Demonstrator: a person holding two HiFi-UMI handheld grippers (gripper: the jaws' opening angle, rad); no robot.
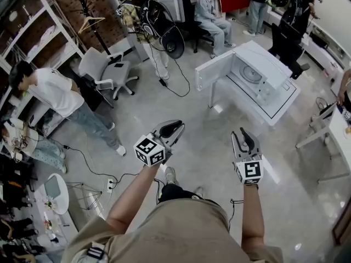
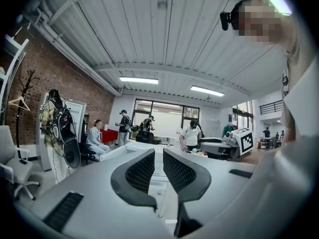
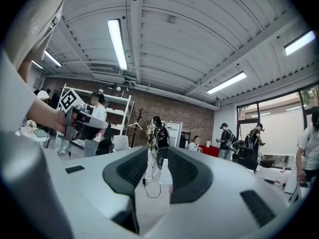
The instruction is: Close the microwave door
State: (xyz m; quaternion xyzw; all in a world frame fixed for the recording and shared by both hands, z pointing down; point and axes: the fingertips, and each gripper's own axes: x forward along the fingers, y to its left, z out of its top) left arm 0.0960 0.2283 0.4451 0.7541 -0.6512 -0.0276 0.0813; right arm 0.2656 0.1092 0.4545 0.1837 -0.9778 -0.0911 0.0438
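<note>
Microwave point(image 1: 259, 74) door point(image 1: 214, 70) open (on wht table point(image 1: 286, 106))

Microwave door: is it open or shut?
Open. The white box-shaped microwave has its flat white door swung out sideways, so the round plate inside shows.

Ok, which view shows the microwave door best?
Head view: the microwave door stands swung open, seen whole from above. Left gripper view shows only a low white shape far ahead; right gripper view shows nothing I can call the door.
</note>
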